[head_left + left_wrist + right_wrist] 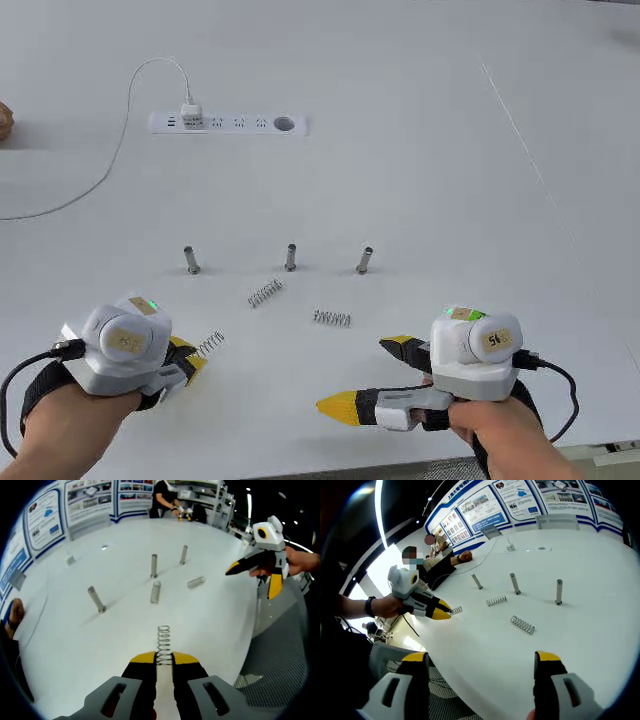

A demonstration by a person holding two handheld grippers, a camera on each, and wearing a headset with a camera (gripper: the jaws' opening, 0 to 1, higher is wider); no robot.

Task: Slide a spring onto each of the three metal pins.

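Three upright metal pins (191, 260) (290, 257) (365, 260) stand bare in a row on the white table. Two springs lie loose in front of them, one (265, 293) below the middle pin and one (331, 318) further right. My left gripper (192, 360) (159, 656) is shut on the end of a third spring (163, 640) (210, 344), which sticks out forward toward the left pin (95, 599). My right gripper (360, 375) (480, 657) is open and holds nothing, low at the front right. The nearest loose spring (522, 624) lies ahead of it.
A white power strip (228, 123) with a plugged charger and a trailing cable (110, 165) lies behind the pins. The table's front edge (300, 468) runs just below both grippers. People (435, 555) sit beyond the table's far side.
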